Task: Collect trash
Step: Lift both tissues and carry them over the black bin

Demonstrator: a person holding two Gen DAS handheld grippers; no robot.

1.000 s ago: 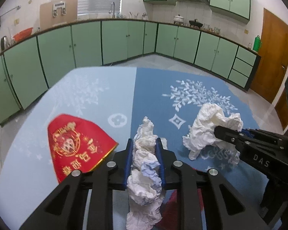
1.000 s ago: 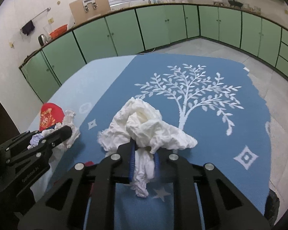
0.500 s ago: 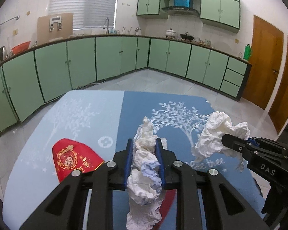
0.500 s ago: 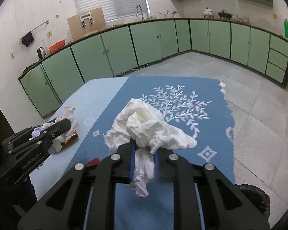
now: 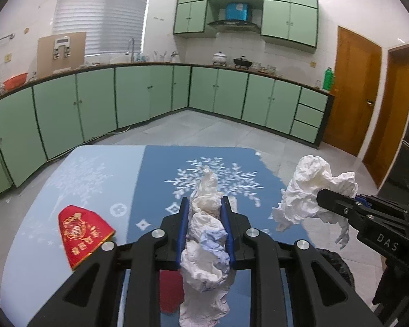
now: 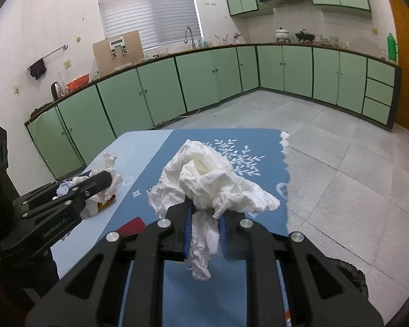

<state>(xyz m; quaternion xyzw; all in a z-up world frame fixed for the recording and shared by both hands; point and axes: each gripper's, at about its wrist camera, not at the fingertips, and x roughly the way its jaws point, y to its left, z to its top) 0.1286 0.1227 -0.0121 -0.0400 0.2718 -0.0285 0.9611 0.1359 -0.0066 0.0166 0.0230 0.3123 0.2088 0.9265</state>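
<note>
The left gripper is clamping a long crumpled white-and-blue paper wad tight between its blue-lined jaws, above the blue tree-patterned tablecloth. Off to its right, the right gripper is pinching a bulky crumpled white tissue. A red gold-printed packet is lying below and left of the left gripper.

Left gripper: gripping a crumpled tissue wad, hovering above the table. Right gripper: clamping a white paper wad, apparently hanging over the table's right edge.
</note>
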